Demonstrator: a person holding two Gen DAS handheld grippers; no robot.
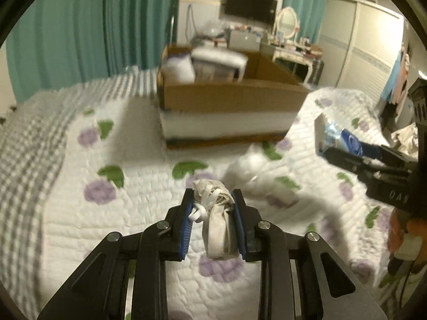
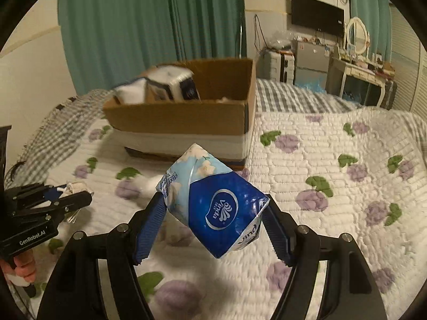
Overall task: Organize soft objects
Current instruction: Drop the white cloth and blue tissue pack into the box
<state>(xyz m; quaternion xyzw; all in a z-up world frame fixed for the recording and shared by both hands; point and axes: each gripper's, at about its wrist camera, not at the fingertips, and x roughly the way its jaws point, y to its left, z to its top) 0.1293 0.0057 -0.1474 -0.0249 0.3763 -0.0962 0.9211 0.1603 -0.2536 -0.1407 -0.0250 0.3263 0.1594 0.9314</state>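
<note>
My left gripper [image 1: 212, 200] is shut on a crumpled beige cloth bundle [image 1: 217, 221] with white straps, held above the quilt. My right gripper [image 2: 213, 208] is shut on a blue Vinda tissue pack [image 2: 213, 205], held above the bed in front of the cardboard box [image 2: 184, 117]. The box [image 1: 229, 98] stands on the bed ahead of both grippers and holds white and dark wrapped packs [image 2: 168, 82]. In the left wrist view the right gripper [image 1: 373, 165] with the tissue pack [image 1: 344, 138] is at the right. In the right wrist view the left gripper [image 2: 53, 202] is at the far left.
A white fluffy object [image 1: 253, 170] lies on the floral quilt [image 1: 120, 213] between the grippers. Green curtains [image 2: 149, 26] hang behind the bed. A TV [image 2: 316, 18], a dressing table with a mirror [image 2: 357, 61] and a wardrobe [image 1: 368, 42] stand at the back right.
</note>
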